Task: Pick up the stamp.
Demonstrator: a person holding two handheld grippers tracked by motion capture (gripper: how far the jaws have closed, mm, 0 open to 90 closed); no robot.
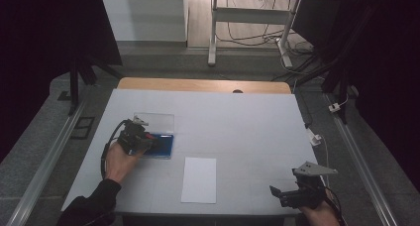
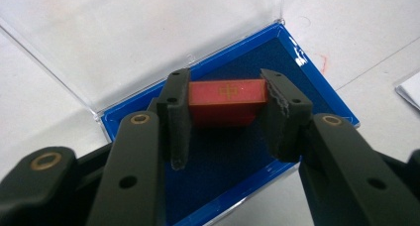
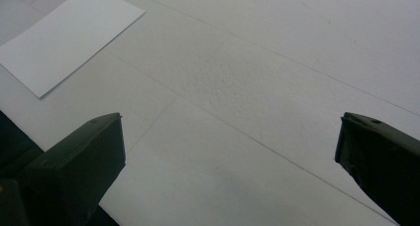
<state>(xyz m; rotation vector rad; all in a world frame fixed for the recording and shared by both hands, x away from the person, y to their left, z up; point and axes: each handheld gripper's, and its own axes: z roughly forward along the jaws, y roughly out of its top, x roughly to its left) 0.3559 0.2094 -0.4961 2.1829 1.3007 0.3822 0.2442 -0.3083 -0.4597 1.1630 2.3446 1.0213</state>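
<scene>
The red block (image 2: 228, 99) carries a small gold mark on its top face, like a cross inside a square; I cannot read any letters on it. This mark is seen in the left gripper view, while the high view gives only a blue case (image 1: 161, 145) under the left gripper (image 1: 148, 141), too small to tell what is inside. In the left gripper view the left gripper (image 2: 227, 112) is clamped on the red block: one pad presses each end of it, and the block sits between the jaws, over the dark blue lining of the blue case (image 2: 322, 102). The clear lid (image 2: 124, 42) of the case lies open beyond the jaws, flat on the table (image 2: 366, 32). The right gripper (image 1: 287, 196) is well apart from the case, near the table's edge closest to the person. In the right gripper view its jaws stand wide apart with nothing between them, over the bare table (image 3: 277, 77), and a white sheet of paper (image 3: 64, 37) lies ahead of its left jaw
</scene>
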